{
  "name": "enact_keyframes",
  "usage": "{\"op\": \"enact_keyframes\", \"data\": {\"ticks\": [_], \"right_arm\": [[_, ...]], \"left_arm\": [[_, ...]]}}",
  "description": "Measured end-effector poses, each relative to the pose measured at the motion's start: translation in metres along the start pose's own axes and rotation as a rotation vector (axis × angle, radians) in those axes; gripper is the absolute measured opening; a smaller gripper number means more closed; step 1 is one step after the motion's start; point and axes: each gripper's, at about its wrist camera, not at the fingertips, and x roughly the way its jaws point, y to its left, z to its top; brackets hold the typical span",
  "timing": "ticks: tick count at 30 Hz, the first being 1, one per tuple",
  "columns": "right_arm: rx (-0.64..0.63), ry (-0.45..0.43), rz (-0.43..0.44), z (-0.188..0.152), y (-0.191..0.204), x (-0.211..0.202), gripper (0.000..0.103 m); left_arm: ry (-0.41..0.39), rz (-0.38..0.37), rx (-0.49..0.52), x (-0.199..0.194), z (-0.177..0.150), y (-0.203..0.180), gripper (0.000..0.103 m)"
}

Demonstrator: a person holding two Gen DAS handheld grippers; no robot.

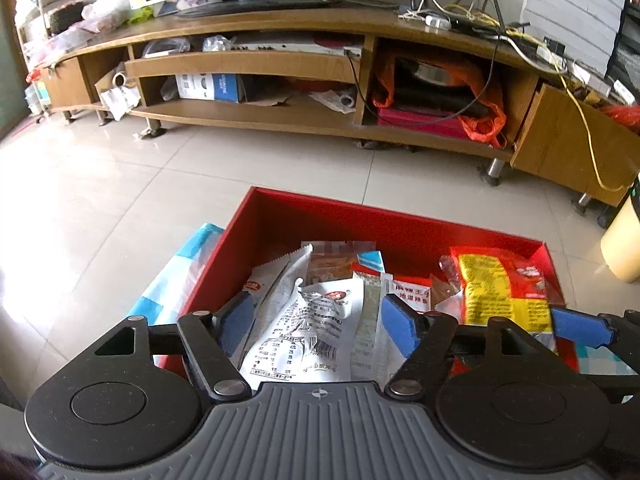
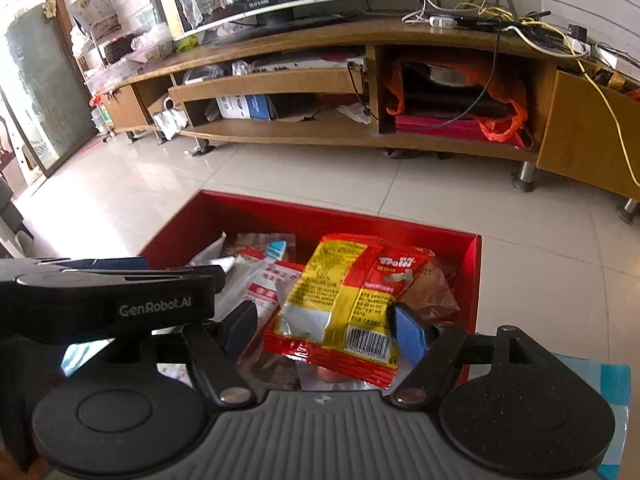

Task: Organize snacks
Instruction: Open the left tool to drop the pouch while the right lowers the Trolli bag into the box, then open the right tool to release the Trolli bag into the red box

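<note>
A red box [image 1: 332, 216] [image 2: 280, 212] on the floor holds several snack packets. My left gripper [image 1: 320, 326] is open above the box, its blue pads either side of a white printed packet [image 1: 308, 332] that lies in the box. My right gripper [image 2: 324, 330] is open over the right part of the box, its pads either side of a red and yellow Trolli packet [image 2: 344, 300], which also shows in the left wrist view [image 1: 500, 288]. Whether the pads touch the packets I cannot tell.
A light blue and white sheet [image 1: 176, 280] lies under the box. A long wooden TV stand [image 1: 280, 64] with cluttered shelves runs across the back, cables [image 1: 500, 24] on top. A cream container [image 1: 624, 240] stands at the right. Tiled floor [image 1: 120, 184] lies between.
</note>
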Motion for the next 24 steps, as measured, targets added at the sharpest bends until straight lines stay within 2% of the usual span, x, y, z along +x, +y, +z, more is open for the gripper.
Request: {"op": "enact_keyframes", "data": {"ticks": [9, 20, 24], "right_arm": [[0.045, -0.023, 0.056, 0.004, 0.000, -0.006, 0.079], [0.064, -0.033, 0.043, 0.006, -0.006, -0.021, 0.079], [0.082, -0.044, 0.014, 0.006, -0.011, -0.034, 0.079]], "left_arm": [[-0.029, 0.007, -0.034, -0.020, 0.005, 0.011, 0.081], [-0.036, 0.010, -0.056, -0.033, 0.003, 0.022, 0.084], [-0.034, 0.008, -0.064, -0.040, -0.002, 0.026, 0.086]]}}
